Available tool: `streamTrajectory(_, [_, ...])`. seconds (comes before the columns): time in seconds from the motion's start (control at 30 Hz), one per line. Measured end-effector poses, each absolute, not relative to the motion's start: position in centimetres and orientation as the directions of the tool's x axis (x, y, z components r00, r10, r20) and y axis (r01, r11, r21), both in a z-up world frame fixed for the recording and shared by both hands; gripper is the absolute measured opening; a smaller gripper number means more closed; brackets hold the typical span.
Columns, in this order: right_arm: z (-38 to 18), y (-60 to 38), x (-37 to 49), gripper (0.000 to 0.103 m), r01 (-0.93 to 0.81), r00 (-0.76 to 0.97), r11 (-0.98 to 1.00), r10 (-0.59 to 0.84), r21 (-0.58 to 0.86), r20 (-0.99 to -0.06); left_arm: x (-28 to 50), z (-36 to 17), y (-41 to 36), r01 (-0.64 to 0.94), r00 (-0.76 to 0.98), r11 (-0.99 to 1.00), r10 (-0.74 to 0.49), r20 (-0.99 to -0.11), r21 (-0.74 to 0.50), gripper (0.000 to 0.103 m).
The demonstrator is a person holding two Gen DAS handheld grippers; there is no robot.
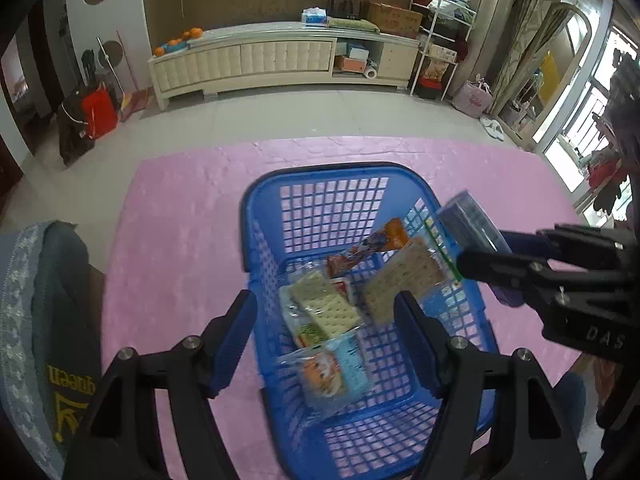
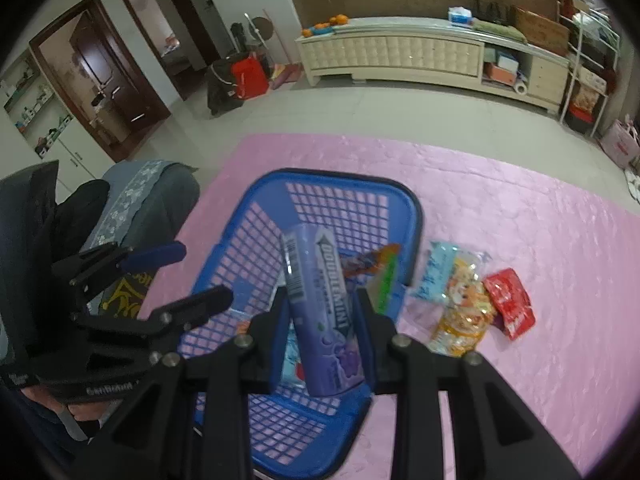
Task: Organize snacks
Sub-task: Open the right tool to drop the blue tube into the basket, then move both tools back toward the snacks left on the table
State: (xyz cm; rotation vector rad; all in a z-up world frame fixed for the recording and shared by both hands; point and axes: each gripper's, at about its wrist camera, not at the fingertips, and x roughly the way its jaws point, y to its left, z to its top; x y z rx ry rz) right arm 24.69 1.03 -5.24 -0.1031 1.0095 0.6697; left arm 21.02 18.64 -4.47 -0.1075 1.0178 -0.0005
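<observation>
Several snack packs already lie in the blue basket (image 1: 320, 208), under the empty, spread left hand-held gripper (image 1: 326, 316). The right hand-held gripper (image 2: 322, 312) clamps a purple gum pack (image 2: 320, 300) over the basket. To its right, three packets (image 2: 464, 300) wait on the pink table (image 2: 520, 208).

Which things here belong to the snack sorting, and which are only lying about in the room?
Part of the job:
- blue basket
- purple Doublemint pack held in the right gripper
- cracker packs in the basket
- snack packets on the pink cloth

Lying about:
- red bag on the floor
- oranges on the cabinet
- tissue box
</observation>
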Motion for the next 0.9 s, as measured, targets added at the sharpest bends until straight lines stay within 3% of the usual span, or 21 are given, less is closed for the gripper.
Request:
streamTrajectory(0.67, [-10.1,9.7,27.4,0.038,-0.628,0.264,0.76,0.409,0.166,-0.874,20.2,-6.4,23.8,-0.128,0.497,0.987,-0.018,-0.868,-0.094,0.069])
streamTrajectory(0.7, [-10.0,9.9,27.5,0.05,-0.63,0.281,0.762,0.404,0.15,-0.871,20.1,-6.5,23.9,-0.134,0.495,0.986,-0.019,-0.869,-0.098,0.069])
streamTrajectory(0.73, [-9.9,9.9,27.5,0.069,-0.628,0.303,0.767,0.398,0.133,-0.866,20.1,-6.5,24.0,-0.139,0.493,0.985,-0.019,-0.87,-0.101,0.069])
streamTrajectory(0.77, [-9.7,9.7,27.4,0.076,-0.627,0.311,0.767,0.407,0.137,-0.859,20.0,-6.4,24.0,-0.143,0.491,0.984,-0.02,-0.871,-0.103,0.069])
streamTrajectory(0.8, [-9.6,9.5,27.3,0.082,-0.628,0.305,0.763,0.421,0.152,-0.854,19.8,-6.4,24.0,-0.141,0.492,0.984,-0.025,-0.871,-0.108,0.069])
streamTrajectory(0.9, [-8.9,8.8,26.9,0.082,-0.628,0.308,0.764,0.42,0.149,-0.854,19.1,-5.7,23.8,-0.132,0.505,0.984,-0.034,-0.862,-0.116,0.069])
